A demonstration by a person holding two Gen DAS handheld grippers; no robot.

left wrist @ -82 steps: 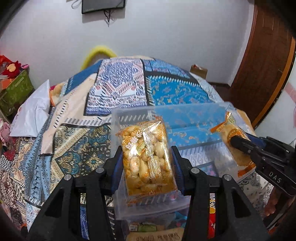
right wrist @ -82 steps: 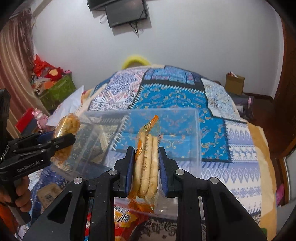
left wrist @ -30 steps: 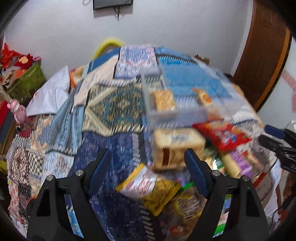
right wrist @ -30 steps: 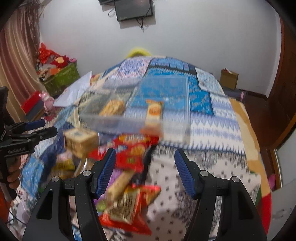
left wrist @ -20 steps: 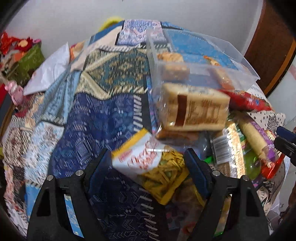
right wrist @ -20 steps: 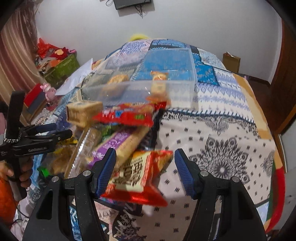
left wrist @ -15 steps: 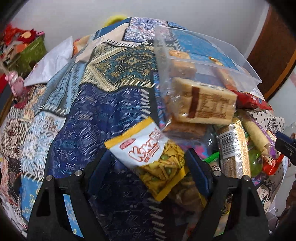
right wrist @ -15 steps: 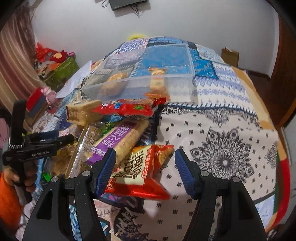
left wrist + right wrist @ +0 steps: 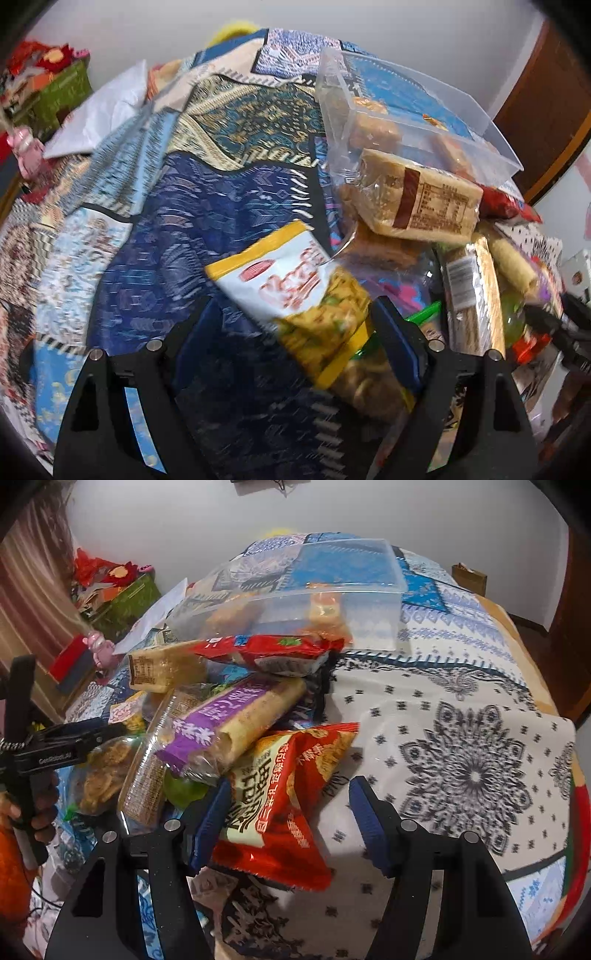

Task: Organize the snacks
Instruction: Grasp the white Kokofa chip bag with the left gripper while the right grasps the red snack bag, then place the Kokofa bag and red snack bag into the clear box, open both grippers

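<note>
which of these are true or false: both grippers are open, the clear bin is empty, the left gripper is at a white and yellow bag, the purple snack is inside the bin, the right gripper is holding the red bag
1. Both grippers are open. True: the left gripper and the right gripper both have their jaws spread.
2. The clear bin is empty. False: two snack packs lie inside it.
3. The left gripper is at a white and yellow bag. True: the bag lies between its open jaws.
4. The purple snack is inside the bin. False: it lies on the pile in front of the bin.
5. The right gripper is holding the red bag. False: the bag lies between its open jaws, not clamped.
</note>
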